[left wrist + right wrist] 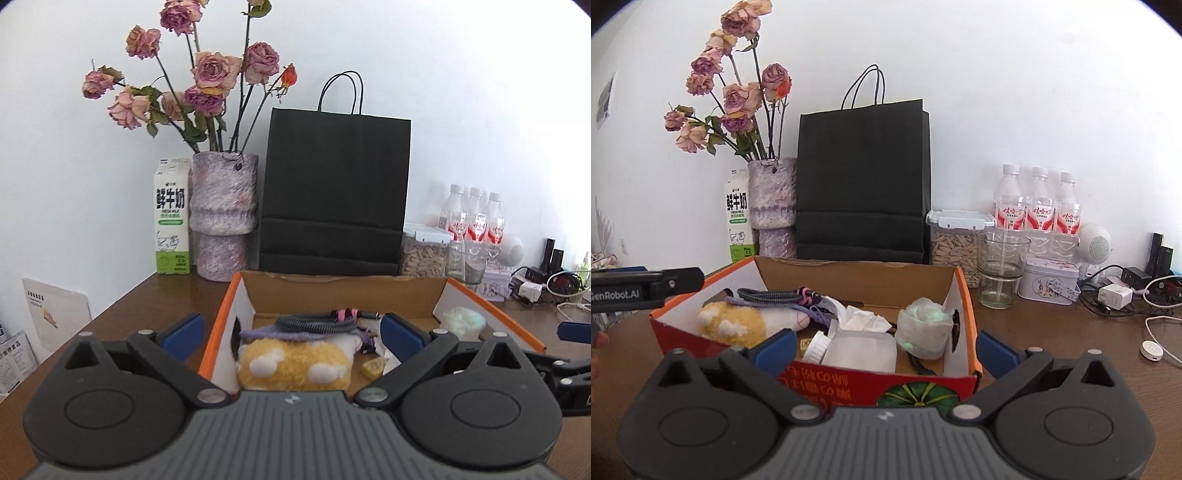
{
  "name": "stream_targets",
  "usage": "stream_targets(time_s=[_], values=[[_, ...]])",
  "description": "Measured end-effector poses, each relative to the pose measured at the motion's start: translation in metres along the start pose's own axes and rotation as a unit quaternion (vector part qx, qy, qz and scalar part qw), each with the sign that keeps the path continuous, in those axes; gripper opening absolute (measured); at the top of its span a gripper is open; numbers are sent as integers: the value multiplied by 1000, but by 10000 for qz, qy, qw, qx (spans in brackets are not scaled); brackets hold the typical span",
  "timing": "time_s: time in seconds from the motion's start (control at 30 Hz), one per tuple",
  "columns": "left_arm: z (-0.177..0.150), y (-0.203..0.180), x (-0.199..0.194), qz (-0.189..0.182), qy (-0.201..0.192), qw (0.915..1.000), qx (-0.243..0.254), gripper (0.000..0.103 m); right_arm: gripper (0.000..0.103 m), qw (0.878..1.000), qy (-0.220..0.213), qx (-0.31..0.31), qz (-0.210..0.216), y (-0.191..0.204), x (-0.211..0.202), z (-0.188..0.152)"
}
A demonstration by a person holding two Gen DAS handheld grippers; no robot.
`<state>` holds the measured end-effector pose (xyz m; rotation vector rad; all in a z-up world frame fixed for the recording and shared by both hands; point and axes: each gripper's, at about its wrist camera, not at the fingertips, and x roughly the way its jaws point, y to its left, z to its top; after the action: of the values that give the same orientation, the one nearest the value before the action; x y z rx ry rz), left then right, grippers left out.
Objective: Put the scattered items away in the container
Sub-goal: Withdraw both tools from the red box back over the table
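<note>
Both claws stand wide open and empty: the left claw (pixel 291 330) straddles the near left wall of the cardboard box (pixel 332 293), the right claw (pixel 886 347) its near right corner. The box sits mid-bench, its far wall just before the black paper bag (pixel 862 177). Bare bench (pixel 1052 332) lies open toward the right edge. Only the right view shows the box's printed front, the white jar (pixel 816 347) and the plastic case (pixel 860 349); both show the plush toy (pixel 295 363).

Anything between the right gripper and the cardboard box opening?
Nothing visible. The right gripper is open and empty just in front of the cardboard box; only the box's near wall lies ahead, its top open.
</note>
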<state>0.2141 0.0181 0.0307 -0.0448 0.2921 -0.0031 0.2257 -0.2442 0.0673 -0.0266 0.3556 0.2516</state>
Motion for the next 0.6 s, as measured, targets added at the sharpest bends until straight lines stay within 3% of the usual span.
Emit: stream_targets(time_s=[0.37,0.6], values=[[-32,23,-38,215,479,9986,-13,103,103,9993,344,-110,41,2,-36,-30],[-43,22,-53,170,774,9968,67,103,103,9980,617,-117,-50,4,-50,-45]])
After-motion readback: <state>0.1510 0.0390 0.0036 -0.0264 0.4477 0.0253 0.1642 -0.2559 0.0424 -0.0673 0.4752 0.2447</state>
